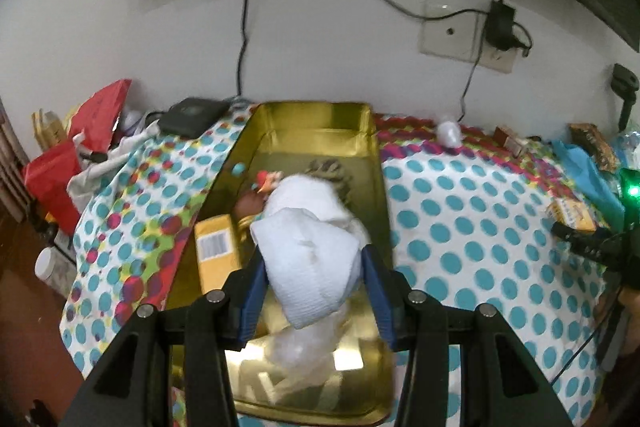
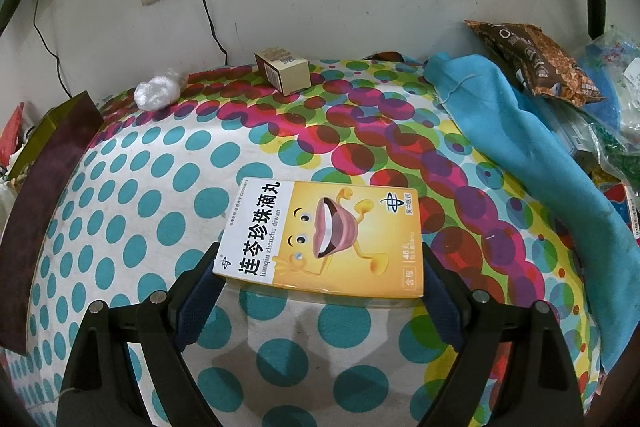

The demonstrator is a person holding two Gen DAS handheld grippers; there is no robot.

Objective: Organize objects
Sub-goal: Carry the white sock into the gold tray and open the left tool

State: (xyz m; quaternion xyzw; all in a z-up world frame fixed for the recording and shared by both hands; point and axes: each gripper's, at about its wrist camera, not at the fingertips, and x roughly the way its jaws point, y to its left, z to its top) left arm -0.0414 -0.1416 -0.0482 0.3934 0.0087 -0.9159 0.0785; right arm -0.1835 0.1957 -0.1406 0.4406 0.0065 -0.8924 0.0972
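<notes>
My left gripper point(image 1: 316, 259) is shut on a white cloth bundle point(image 1: 316, 251) with a braided-hair doll point(image 1: 332, 171) wrapped in it, held over an open gold tin point(image 1: 320, 113). In the tin lie a yellow barcode box point(image 1: 216, 247), a small red toy point(image 1: 266, 181) and clear plastic wrap point(image 1: 300, 351). My right gripper point(image 2: 320, 255) is shut on a flat yellow medicine box point(image 2: 324, 227), one pad against each long side, low over the dotted tablecloth point(image 2: 160, 187). In the left wrist view this gripper point(image 1: 592, 243) shows at the right edge. The tin point(image 2: 44, 131) stands to its left.
Along the back wall lie a small brown carton point(image 2: 284, 69) and a ball of crumpled plastic point(image 2: 158, 91). A blue cloth point(image 2: 520, 155) and a snack bag point(image 2: 532, 59) crowd the right. Red bags point(image 1: 80, 147) and a black device point(image 1: 192, 113) are left of the tin.
</notes>
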